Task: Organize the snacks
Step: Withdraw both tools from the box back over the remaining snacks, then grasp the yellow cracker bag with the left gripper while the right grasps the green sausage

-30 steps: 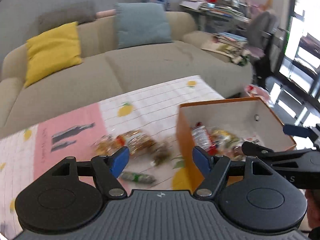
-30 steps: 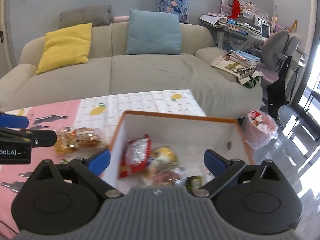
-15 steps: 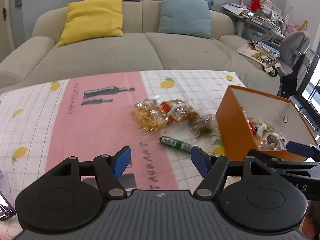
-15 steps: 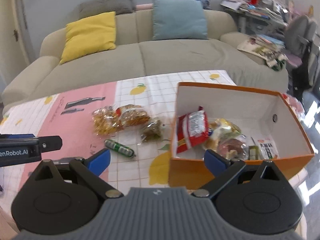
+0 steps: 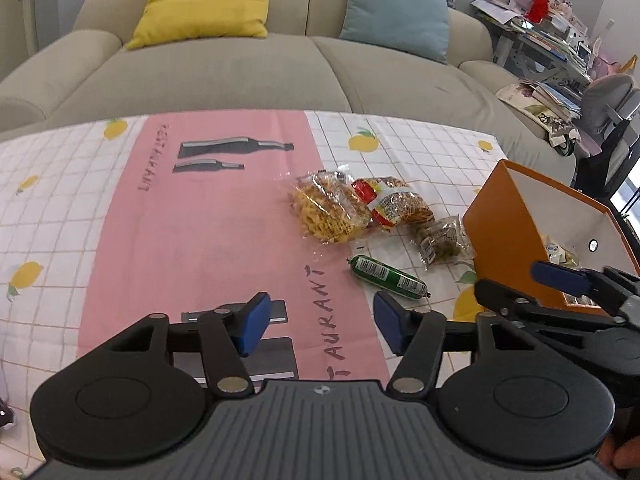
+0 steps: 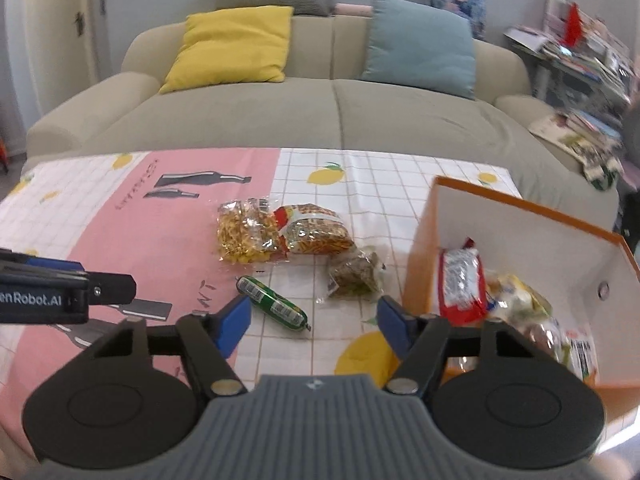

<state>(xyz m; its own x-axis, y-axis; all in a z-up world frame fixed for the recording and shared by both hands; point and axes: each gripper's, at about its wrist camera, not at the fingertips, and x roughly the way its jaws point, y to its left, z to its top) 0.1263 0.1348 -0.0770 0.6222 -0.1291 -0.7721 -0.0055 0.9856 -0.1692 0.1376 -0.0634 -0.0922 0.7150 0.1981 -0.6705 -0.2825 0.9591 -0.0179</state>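
Loose snacks lie on the tablecloth: a yellow snack bag [image 5: 324, 210] [image 6: 246, 232], a red-labelled bag [image 5: 394, 204] [image 6: 316, 232], a small greenish packet [image 5: 442, 238] [image 6: 354, 274] and a green sausage stick [image 5: 386, 278] [image 6: 274, 304]. To their right stands the orange box [image 5: 504, 224] [image 6: 520, 204] with several snacks inside, among them a red packet [image 6: 460, 284]. My left gripper [image 5: 322, 322] hovers over the pink cloth just short of the sausage, its jaws closing with nothing between them. My right gripper [image 6: 314, 324] hangs near the sausage and the box corner, its jaws also closing on nothing.
The table wears a pink and white checked cloth [image 5: 200, 240] with lemons. Behind it is a beige sofa [image 6: 320, 120] with a yellow cushion [image 6: 232, 48] and a blue cushion [image 6: 420, 48]. A cluttered desk [image 5: 548, 28] and a chair stand at the right.
Both views swung from the orange box leftward and lower toward the loose snacks on the cloth. Both pairs of jaws have narrowed, the right one markedly.
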